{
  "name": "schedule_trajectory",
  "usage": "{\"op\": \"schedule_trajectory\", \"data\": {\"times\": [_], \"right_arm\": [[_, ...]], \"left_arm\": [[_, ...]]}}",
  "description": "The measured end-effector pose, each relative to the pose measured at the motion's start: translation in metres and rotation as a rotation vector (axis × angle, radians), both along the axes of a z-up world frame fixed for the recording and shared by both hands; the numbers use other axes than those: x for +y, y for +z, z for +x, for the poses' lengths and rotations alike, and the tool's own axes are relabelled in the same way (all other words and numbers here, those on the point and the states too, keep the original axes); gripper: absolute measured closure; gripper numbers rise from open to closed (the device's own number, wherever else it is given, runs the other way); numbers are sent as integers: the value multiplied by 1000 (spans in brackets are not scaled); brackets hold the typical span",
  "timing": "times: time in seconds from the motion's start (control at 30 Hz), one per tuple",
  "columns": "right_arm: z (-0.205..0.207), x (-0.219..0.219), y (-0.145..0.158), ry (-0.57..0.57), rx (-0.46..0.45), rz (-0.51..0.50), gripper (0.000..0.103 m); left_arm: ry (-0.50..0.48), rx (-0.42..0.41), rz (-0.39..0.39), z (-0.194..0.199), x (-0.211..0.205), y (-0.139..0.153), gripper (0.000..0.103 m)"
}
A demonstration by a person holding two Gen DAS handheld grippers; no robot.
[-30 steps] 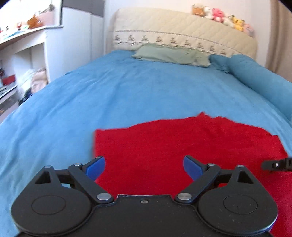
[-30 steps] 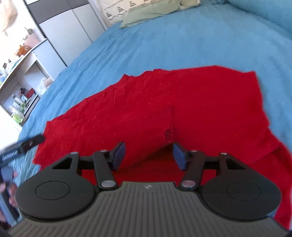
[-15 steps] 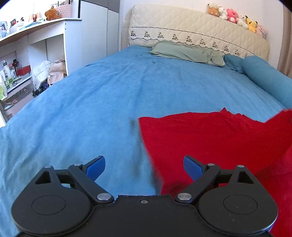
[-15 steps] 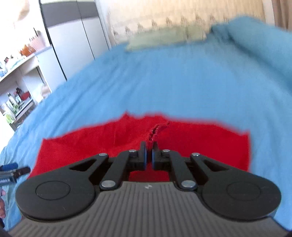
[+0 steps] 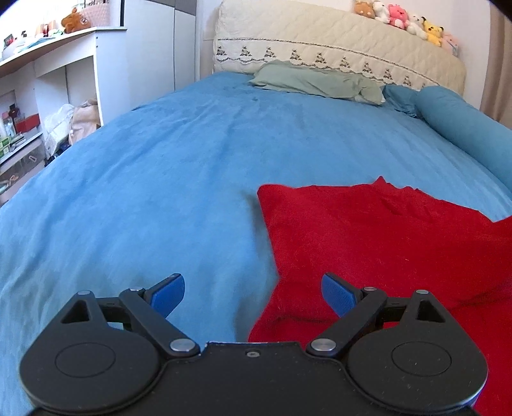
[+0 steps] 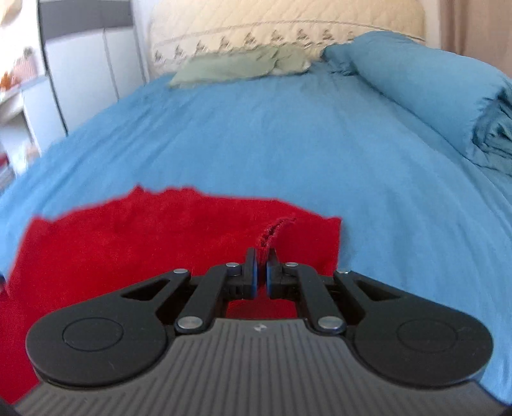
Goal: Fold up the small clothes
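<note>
A red garment (image 5: 377, 243) lies on the blue bedspread (image 5: 166, 179). In the left wrist view it fills the lower right, its left edge running down between my fingers. My left gripper (image 5: 252, 292) is open and empty, low over that edge. In the right wrist view the red garment (image 6: 128, 243) lies at the lower left. My right gripper (image 6: 260, 262) is shut on a fold of the red garment, and a pinched ridge of cloth (image 6: 275, 228) sticks up past the fingertips.
A green pillow (image 5: 316, 83) and a quilted cream headboard (image 5: 336, 41) with plush toys (image 5: 403, 19) are at the far end. A rolled blue duvet (image 6: 425, 92) lies along the right. White shelves (image 5: 48, 89) stand left of the bed.
My right gripper closed on the garment's fold and pulled it rightward. The garment's left edge shifted right in the left wrist view. The left gripper stayed open.
</note>
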State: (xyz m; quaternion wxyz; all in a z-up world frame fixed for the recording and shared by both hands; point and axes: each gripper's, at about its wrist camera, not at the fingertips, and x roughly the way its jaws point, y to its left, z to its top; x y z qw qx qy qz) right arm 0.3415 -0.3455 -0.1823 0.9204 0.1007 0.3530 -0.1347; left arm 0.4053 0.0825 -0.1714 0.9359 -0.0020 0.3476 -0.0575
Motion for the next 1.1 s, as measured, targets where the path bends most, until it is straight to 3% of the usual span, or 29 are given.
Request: {"op": "schedule_trajectory", "data": {"times": [0.17,0.23,0.27,0.3,0.37,0.4,0.47,0.57,0.7,0.8,0.9,1.0,1.1], "right_arm": [[-2,-10,-14,-5,66,-49,82],[-4,-7,-21,-1,89,-78,75],[-5,-5,-22,-23,94,-96,58],[-5,-3,-20,-57,85,-110,32],[-20,4,-7,-79,-41,-128,7],[-25,9,-1,-66,-98,-137,0],[-27,24,3,-26,-141,-151,0],[-13,48,-15,123,-88,-146,0],[3,66,-48,181,-7,-215,0],[6,54,-72,133,66,-195,0],[-5,36,-78,101,27,-64,0],[-15,40,-66,112,22,-89,0],[-32,41,-51,125,-58,-55,0]], "left_arm": [[-12,-3,-7,9,-9,1,8],[-21,-7,-19,12,-15,4,8],[-30,-14,-25,13,-18,6,8],[-47,-25,-33,15,-23,8,8],[-85,-51,-43,19,-35,14,8],[-108,-59,-54,23,-42,15,8],[-164,-68,-98,33,-54,14,8],[-179,-22,-122,56,-70,-2,8],[-169,42,-66,79,-79,-27,7],[-189,26,-18,81,-81,-37,1],[-185,35,-16,82,-79,-37,0],[-156,31,-45,66,-74,-24,0],[-123,-25,-90,36,-63,-16,0]]}}
